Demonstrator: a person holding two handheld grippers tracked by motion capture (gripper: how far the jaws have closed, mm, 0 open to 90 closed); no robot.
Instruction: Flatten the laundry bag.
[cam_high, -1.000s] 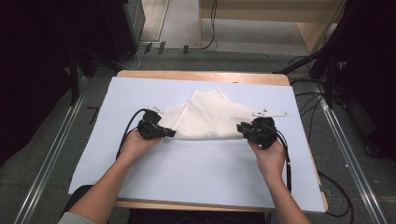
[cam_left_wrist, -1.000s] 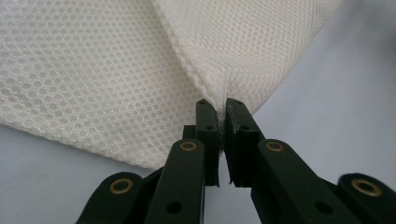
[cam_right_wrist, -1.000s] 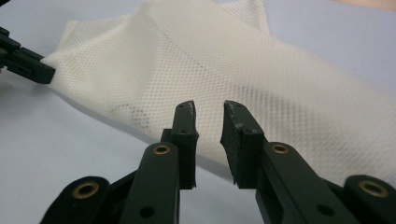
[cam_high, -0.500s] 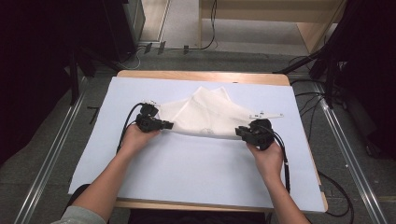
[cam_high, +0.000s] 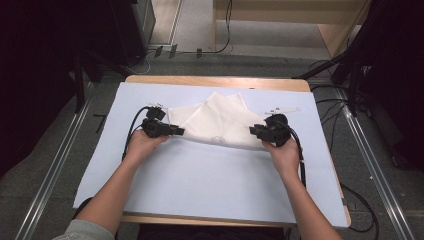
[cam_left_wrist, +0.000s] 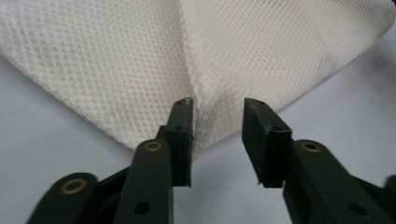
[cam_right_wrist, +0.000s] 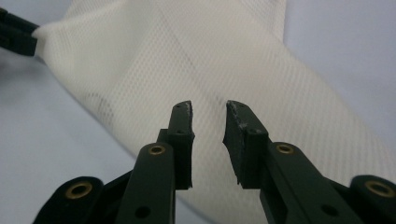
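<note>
— Where does the cloth (cam_high: 216, 120) lie?

— On the blue sheet (cam_high: 210, 185) that covers the desk (cam_high: 215, 81), in the far half, about midway between the left and right edges. It is a white mesh, folded, with a peak pointing to the far edge and a long fold line facing the person.

— And the left gripper (cam_high: 176, 132)?

— It sits at the cloth's left corner. Its jaws have just been opening; in the left gripper view they stand apart around the corner tip (cam_left_wrist: 205, 126), the left jaw beside the mesh, the right clear of it. Nothing is pinched.

— The right gripper (cam_high: 254, 131)?

— It is at the right end of the near fold. Its jaws have also just been opening, and the right gripper view shows a gap between them above the cloth (cam_right_wrist: 224, 70), pads pressing on nothing. The left gripper's (cam_right_wrist: 16, 32) tips show at the cloth's other corner there.
</note>
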